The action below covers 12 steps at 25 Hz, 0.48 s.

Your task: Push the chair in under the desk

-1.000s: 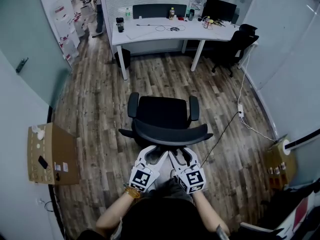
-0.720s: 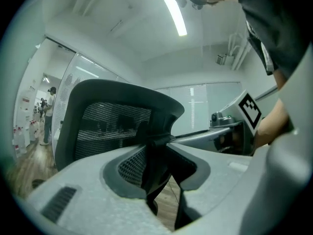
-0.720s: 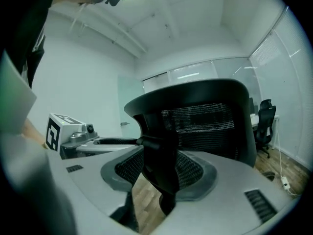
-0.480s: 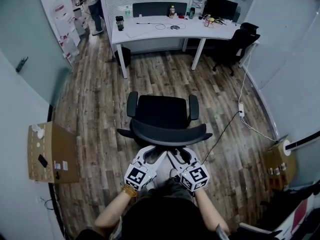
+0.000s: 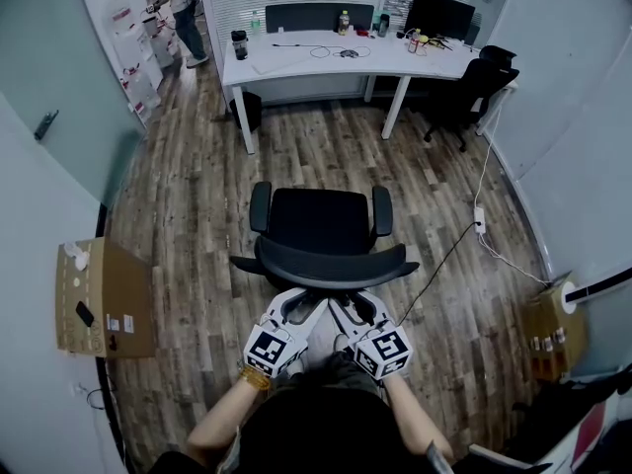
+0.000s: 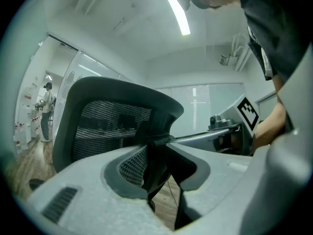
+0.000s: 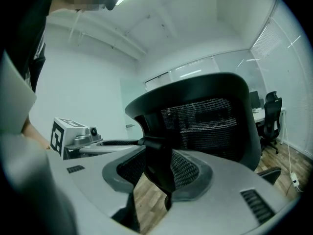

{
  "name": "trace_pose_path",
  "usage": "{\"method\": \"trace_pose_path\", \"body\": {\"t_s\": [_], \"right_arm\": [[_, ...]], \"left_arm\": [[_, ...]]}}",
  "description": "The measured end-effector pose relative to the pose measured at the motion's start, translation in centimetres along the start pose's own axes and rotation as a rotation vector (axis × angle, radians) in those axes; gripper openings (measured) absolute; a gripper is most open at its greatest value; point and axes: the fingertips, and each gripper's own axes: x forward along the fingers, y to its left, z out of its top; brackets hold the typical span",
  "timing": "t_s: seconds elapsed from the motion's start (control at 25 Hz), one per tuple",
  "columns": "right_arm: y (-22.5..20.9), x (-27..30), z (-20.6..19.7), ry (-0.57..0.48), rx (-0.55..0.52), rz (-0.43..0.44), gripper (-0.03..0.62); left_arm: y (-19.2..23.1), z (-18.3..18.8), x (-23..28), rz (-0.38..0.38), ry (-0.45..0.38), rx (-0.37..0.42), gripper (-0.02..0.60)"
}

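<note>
Left tool [image 5: 304,302] and right tool [image 5: 357,304] each clamp the chair [image 5: 321,220] back, just ahead.

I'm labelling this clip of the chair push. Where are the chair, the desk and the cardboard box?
chair [image 5: 318,220]: head view, on the black seat.
desk [image 5: 380,65]: head view, on a bare part of the white top.
cardboard box [image 5: 118,284]: head view, on its brown top face.

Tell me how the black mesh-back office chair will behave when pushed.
The black mesh-back office chair probably rolls easily on the smooth wooden floor. Pushed at its backrest, it may swivel or veer. Its mesh likely flexes slightly.
</note>
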Motion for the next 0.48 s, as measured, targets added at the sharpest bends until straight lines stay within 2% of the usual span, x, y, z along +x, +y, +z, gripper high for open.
{"method": "trace_pose_path", "body": {"t_s": [0.48], "right_arm": [[-1.9,1.5,0.3,-0.002,-0.002,0.01,0.137]], "left_arm": [[1.5,-0.2,2.1,0.031,0.038,0.011,0.11]]}}
